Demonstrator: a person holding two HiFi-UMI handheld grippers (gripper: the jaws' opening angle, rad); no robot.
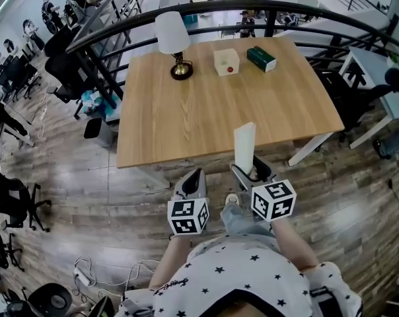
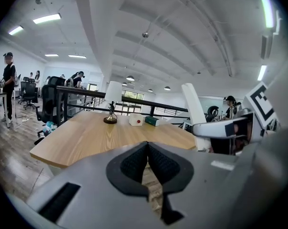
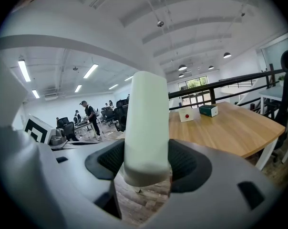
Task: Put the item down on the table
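One pale block (image 3: 145, 123) stands pinched in the right gripper's (image 1: 251, 172) fingers (image 3: 188, 163), near the bench (image 1: 186, 111). Left gripper's (image 2: 148, 147) fingers (image 2: 133, 164) press together.

We count one wooden table (image 1: 206, 111); on its far side one lamp (image 1: 173, 41), one white box (image 1: 226, 63) with a red dot and one green box (image 1: 261, 59). Near us, two grippers, the left gripper (image 1: 196, 177) and the right gripper (image 1: 251, 169), and one tall white item (image 1: 244, 144). Far right, one white desk (image 1: 374, 71).
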